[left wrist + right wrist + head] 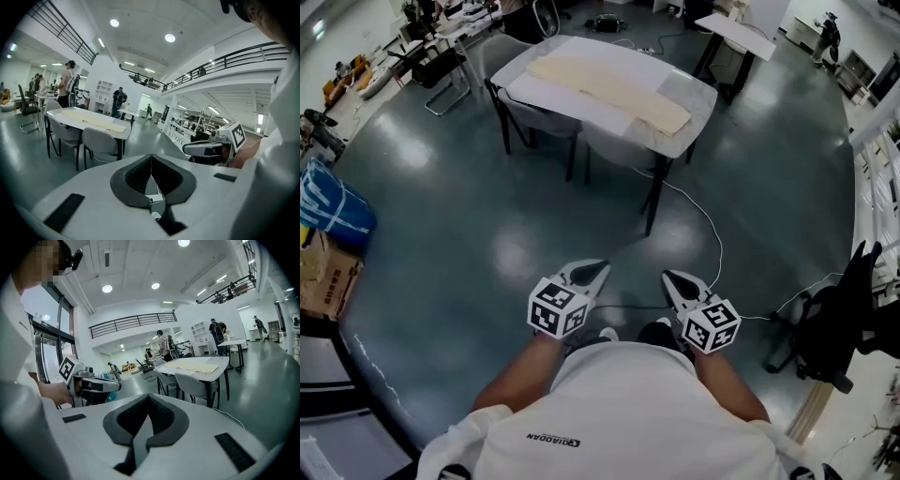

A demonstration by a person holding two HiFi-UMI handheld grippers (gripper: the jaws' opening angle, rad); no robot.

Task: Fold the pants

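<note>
Beige pants [609, 86] lie flat along a white-covered table [698, 103] far across the grey floor, also seen as pants [91, 118] in the left gripper view and pants [193, 365] in the right gripper view. Both grippers are held close to the person's body, well short of the table. My left gripper [596, 270] has its jaws together with nothing between them, as the left gripper [151, 158] shows in its own view. My right gripper [670, 277] is likewise shut and empty, as is plain on the right gripper [147, 398] in its own view.
Grey chairs [534, 117] are tucked under the table's near side. A white cable [708, 230] runs over the floor from the table. A black office chair [839, 323] stands at the right, a cardboard box [328, 277] and blue bag [333, 206] at the left. People [68, 84] stand beyond the table.
</note>
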